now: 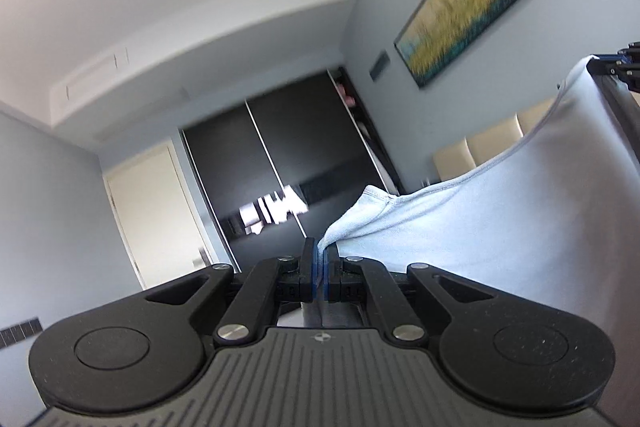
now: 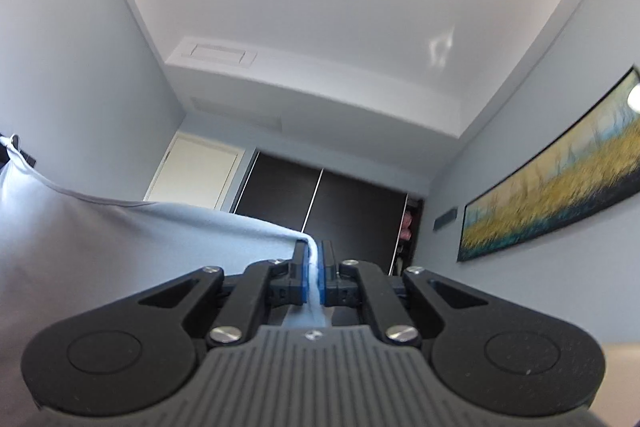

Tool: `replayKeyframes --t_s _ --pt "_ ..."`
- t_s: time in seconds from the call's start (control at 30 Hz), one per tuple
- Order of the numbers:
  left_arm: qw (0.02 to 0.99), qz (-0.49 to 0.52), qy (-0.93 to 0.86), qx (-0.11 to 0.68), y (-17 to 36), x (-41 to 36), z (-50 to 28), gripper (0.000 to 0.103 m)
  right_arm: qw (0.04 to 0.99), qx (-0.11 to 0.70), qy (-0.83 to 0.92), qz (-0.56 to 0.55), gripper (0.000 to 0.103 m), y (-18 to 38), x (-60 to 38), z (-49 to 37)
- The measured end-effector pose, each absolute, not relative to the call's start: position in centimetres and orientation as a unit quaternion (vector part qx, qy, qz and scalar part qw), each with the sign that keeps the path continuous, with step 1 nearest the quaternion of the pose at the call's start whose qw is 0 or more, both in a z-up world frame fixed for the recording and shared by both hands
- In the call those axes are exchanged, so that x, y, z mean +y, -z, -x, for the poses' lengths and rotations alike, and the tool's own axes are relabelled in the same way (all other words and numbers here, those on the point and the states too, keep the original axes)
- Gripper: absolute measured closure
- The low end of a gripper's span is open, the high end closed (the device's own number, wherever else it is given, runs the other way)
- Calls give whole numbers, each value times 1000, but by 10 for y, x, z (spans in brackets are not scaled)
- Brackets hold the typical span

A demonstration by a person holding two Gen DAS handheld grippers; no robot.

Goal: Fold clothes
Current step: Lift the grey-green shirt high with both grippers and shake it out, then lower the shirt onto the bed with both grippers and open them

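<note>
Left wrist view: left gripper [image 1: 320, 259] is clamping a pale blue garment [image 1: 480, 219], cloth spreading toward 3 o'clock (right gripper [image 1: 624, 67] there); right wrist view: right gripper [image 2: 316, 263] is pinching the garment [image 2: 120, 239], cloth trailing toward 9 o'clock.

L gripper [image 1: 320, 259] jaws pinching blue garment [image 1: 480, 219]

My left tongs [image 1: 321, 267], black-framed with blue pads, pointing about level, jaws pinched tight on a corner of the pale blue garment [image 1: 480, 227]; my right tongs [image 2: 316, 273], same build, tilted somewhat upward, jaws likewise clamped on another edge of it.
</note>
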State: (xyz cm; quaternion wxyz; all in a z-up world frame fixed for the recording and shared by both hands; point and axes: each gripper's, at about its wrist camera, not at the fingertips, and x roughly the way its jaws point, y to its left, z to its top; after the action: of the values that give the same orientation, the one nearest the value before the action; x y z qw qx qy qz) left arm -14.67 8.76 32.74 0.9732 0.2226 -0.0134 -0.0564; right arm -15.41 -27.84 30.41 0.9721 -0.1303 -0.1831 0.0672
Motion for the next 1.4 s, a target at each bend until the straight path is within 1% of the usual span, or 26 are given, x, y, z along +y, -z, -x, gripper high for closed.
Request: replayKeyframes --t_s 0.2,0.33,0.43,0.67,0.87,1.07,1.23,1.4 --pt "965 -245 53 77 -283 82 57 102 987 -74 -81 118 98 -263 -270 68" --pt "956 -239 61 156 -242 81 -18 102 989 10 -87 120 98 -223 -263 1" --pt "949 -236 63 201 -207 84 -72 102 985 55 -102 130 98 -193 -259 -44" --pt "930 -259 61 254 -141 91 -168 102 973 148 -95 152 98 -137 -248 -143" --pt "910 -273 62 306 -88 87 -222 102 962 214 -84 147 97 -90 -239 -211" --pt "888 -262 69 371 -29 92 -268 101 947 276 -83 144 97 -35 -230 -280" --pt "868 -249 82 421 21 94 -298 100 929 325 -89 150 97 13 -221 -320" --pt "854 -236 87 455 58 98 -312 98 916 359 -96 150 97 52 -217 -339"
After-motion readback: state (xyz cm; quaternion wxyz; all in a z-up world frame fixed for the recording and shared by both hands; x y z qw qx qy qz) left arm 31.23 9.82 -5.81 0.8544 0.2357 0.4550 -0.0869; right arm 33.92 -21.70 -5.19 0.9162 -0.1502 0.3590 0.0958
